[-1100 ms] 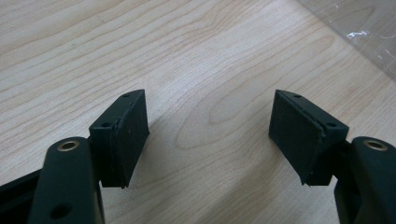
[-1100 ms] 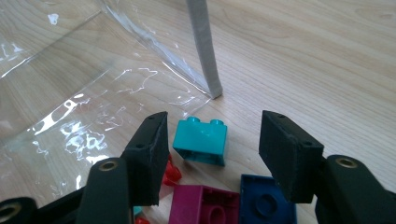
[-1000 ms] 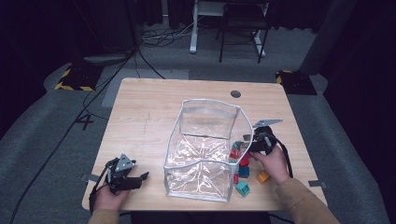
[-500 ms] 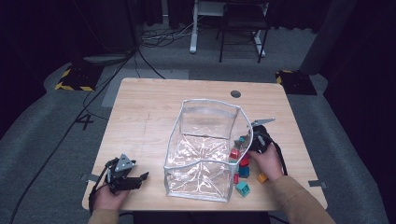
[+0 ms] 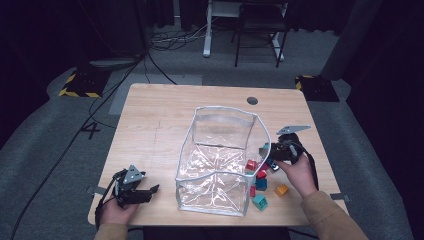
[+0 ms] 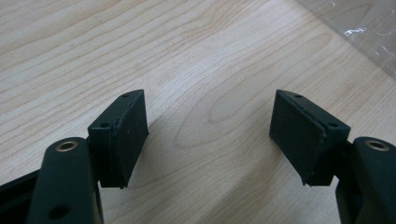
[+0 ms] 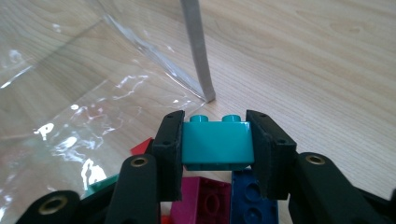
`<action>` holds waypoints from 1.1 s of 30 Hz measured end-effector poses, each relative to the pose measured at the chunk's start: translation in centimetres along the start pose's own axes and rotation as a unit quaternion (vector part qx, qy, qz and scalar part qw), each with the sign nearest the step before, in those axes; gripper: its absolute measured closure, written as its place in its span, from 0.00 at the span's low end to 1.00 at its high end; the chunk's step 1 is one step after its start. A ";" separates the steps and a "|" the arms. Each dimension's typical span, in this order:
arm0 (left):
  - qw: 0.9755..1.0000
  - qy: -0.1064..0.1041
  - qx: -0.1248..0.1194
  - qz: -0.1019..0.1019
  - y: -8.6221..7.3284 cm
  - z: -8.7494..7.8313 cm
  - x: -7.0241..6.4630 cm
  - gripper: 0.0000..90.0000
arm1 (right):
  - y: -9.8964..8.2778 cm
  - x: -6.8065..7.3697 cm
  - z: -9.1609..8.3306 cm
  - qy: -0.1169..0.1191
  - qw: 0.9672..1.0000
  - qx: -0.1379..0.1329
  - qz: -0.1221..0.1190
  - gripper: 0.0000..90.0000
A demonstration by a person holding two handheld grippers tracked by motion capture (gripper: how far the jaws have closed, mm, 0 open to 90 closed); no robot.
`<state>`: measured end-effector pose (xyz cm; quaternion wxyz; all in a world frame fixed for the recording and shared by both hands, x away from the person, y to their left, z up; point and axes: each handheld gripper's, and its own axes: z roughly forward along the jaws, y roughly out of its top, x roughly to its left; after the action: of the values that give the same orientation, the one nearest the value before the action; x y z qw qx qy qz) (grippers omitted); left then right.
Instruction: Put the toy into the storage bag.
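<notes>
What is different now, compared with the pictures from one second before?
The right tool has just been closing and now clamps a teal brick, lifted slightly beside the clear plastic bin. The left tool stays open over bare table; the bin and loose bricks have not moved.

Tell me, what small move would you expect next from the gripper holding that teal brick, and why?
Probably a short lift and carry over the rim of the clear plastic bin. The right hand-held gripper is clamped on a teal brick, just outside the bin's wall, above the loose bricks on the table, and the bin looks empty.
</notes>
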<state>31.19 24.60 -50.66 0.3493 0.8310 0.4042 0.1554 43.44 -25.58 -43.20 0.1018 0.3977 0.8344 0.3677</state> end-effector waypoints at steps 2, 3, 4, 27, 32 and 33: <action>1.000 0.000 0.000 0.000 0.0 0.0 0.0 0.31 | 0.2 0.3 -1.1 0.000 1.000 -0.009 -0.005 0.65; 1.000 0.000 0.000 0.000 0.0 0.0 0.0 0.31 | 0.3 0.5 -1.6 0.000 1.000 -0.012 -0.006 0.65; 1.000 0.000 -0.001 0.000 0.0 0.0 0.0 0.31 | 0.4 0.6 -2.3 -0.001 1.000 -0.016 -0.007 0.65; 1.000 0.001 0.001 -0.003 0.0 0.0 0.0 0.30 | 4.0 3.2 -10.5 0.021 0.996 -0.073 -0.044 0.65; 1.000 0.001 0.001 -0.003 0.0 0.0 0.0 0.30 | 5.0 3.6 -11.4 0.024 0.995 -0.085 -0.047 0.65; 1.000 0.001 0.001 -0.003 0.0 0.0 0.0 0.30 | 5.7 3.9 -12.2 0.024 0.994 -0.096 -0.054 0.65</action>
<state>31.22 24.59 -50.66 0.3483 0.8299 0.4075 0.1546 38.56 -26.84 -30.08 0.1396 0.3313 0.8176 0.4499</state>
